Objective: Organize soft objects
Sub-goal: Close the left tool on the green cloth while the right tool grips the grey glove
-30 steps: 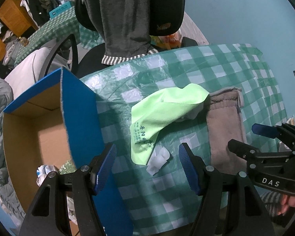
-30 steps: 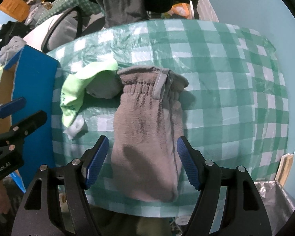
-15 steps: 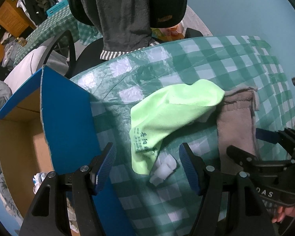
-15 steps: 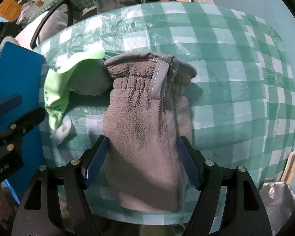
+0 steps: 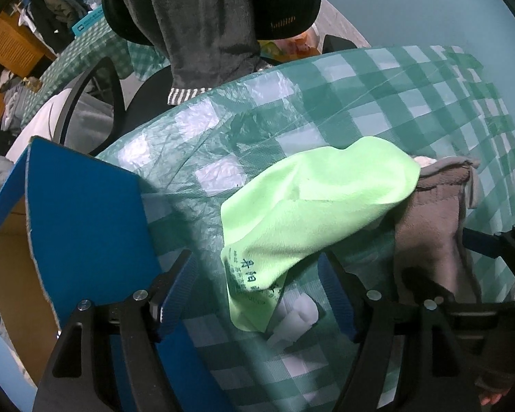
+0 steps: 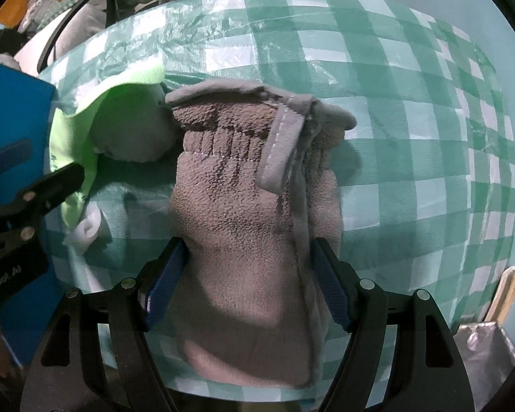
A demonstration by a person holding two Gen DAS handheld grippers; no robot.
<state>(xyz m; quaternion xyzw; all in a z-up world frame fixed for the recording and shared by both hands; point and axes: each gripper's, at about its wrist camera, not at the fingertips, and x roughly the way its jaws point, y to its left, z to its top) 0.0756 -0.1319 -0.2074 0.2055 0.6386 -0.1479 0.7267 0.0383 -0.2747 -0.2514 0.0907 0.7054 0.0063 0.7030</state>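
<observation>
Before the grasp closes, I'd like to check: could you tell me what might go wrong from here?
1. The right hand-held gripper straddles the grey fleece mitten, which overhangs the table edge; a shallow pinch might let it slide off.
2. The green cloth overlaps the mitten's cuff, so lifting either could drag the other.
3. The left hand-held gripper sits near the blue box flap.

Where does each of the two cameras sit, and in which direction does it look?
Left wrist: sits on the left gripper, facing forward over the checked tablecloth at the green cloth and the blue box; its own open fingers show, with the right gripper at the edge.
Right wrist: sits on the right gripper, looking down at the grey mitten between its open fingers; the left gripper shows at the edge.
Shared: tablecloth, green cloth, mitten, blue box.
</observation>
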